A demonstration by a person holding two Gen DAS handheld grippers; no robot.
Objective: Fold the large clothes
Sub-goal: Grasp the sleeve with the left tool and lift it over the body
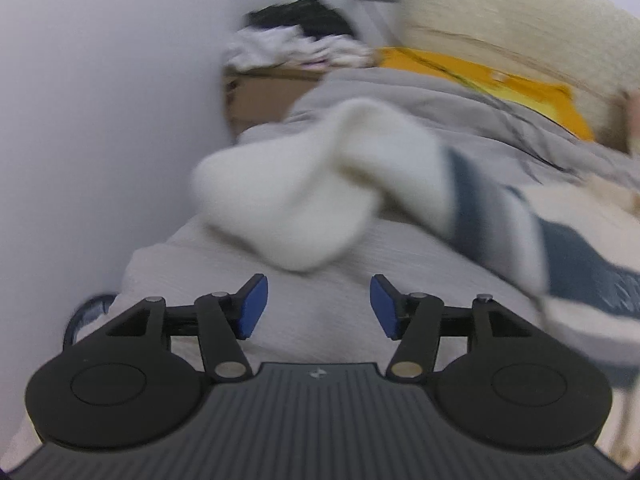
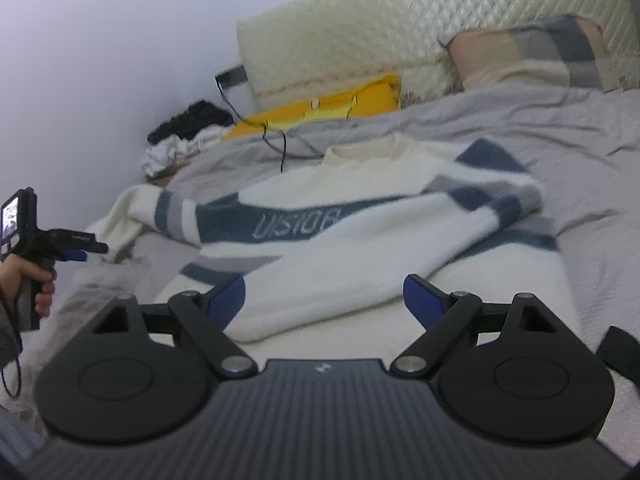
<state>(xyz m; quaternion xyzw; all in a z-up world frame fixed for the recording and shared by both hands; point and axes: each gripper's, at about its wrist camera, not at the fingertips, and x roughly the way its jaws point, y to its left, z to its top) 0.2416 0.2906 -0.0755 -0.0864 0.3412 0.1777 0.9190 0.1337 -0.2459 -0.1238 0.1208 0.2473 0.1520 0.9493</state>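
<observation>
A white sweater (image 2: 352,216) with blue and grey stripes lies spread on the grey bed cover (image 2: 560,136). Its right sleeve (image 2: 320,284) is folded across the body, toward me. In the left wrist view the left sleeve (image 1: 288,196) lies bunched and blurred on the bed, just ahead of my open, empty left gripper (image 1: 319,306). That gripper also shows in the right wrist view (image 2: 80,250), left of the sweater. My right gripper (image 2: 324,300) is open and empty, its blue pads either side of the folded sleeve's cuff.
A quilted headboard (image 2: 400,20) stands at the back. A plaid pillow (image 2: 528,56) and a yellow cushion (image 2: 328,108) lie by it. A black cable (image 2: 280,140) crosses the cover. A pile of clothes (image 1: 296,40) sits on a cardboard box (image 1: 260,96) by the wall.
</observation>
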